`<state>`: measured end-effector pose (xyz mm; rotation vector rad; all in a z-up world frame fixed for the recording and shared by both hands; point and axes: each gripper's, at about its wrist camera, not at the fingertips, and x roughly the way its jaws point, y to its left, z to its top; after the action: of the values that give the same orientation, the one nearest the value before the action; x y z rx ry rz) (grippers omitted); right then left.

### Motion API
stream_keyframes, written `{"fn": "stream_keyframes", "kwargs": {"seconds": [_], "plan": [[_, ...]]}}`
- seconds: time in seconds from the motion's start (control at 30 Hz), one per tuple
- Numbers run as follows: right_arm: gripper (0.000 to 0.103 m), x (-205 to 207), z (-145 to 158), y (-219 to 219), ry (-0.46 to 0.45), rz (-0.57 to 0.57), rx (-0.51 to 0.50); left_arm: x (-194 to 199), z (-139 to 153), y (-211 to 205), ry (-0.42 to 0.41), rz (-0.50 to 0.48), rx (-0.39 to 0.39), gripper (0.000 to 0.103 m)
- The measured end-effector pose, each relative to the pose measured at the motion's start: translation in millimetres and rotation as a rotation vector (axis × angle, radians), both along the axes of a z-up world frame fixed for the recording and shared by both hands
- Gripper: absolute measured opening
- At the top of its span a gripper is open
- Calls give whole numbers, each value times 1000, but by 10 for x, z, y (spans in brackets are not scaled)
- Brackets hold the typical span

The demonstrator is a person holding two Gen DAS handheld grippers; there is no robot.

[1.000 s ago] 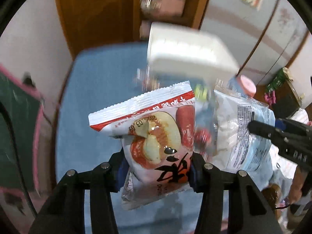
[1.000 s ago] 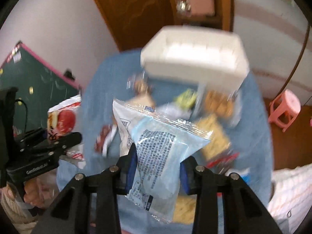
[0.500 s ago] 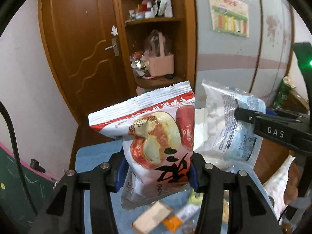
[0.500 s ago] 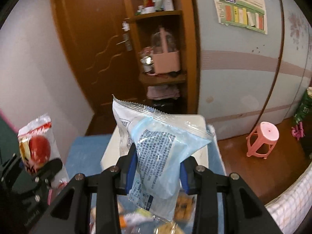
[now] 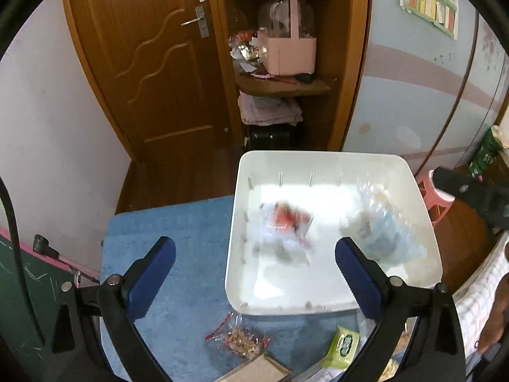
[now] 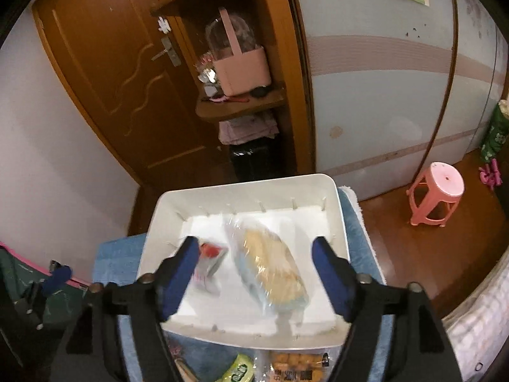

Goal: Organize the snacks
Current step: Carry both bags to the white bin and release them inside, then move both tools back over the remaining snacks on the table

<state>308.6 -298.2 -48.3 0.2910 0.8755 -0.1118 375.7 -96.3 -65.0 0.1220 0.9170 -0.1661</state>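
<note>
Looking through the left wrist camera, the left claw (image 5: 254,251) is spreading wide above the white bin (image 5: 413,178), nothing between its blue pads; a red snack packet (image 5: 286,222) shows blurred inside the bin, a pale blue packet (image 5: 385,235) beside it. Loose snacks (image 5: 241,340) lie on the blue bench (image 5: 178,222) in front. Over to the right wrist view: the right claw (image 6: 256,256) is opening too, released, with the pale blue packet (image 6: 270,264) lying free on the bin (image 6: 248,187) floor below it, the red one (image 6: 211,256) alongside.
</note>
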Motion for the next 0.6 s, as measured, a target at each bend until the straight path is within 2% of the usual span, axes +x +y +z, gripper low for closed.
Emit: {"fn": "stream_keyframes", "kwargs": {"seconds": [0.13, 0.23, 0.37, 0.6], "plan": [[76, -156, 89, 20, 1, 13, -26, -217, 26, 198, 4, -2, 11, 100], [76, -315, 162, 37, -3, 26, -23, -590, 141, 370, 9, -9, 0, 100], [76, -605, 302, 109, -26, 36, -37, -816, 278, 493, 11, -29, -10, 100], [76, -1123, 588, 323, -42, 69, -86, -1486, 618, 672, -44, -71, -14, 100]]}}
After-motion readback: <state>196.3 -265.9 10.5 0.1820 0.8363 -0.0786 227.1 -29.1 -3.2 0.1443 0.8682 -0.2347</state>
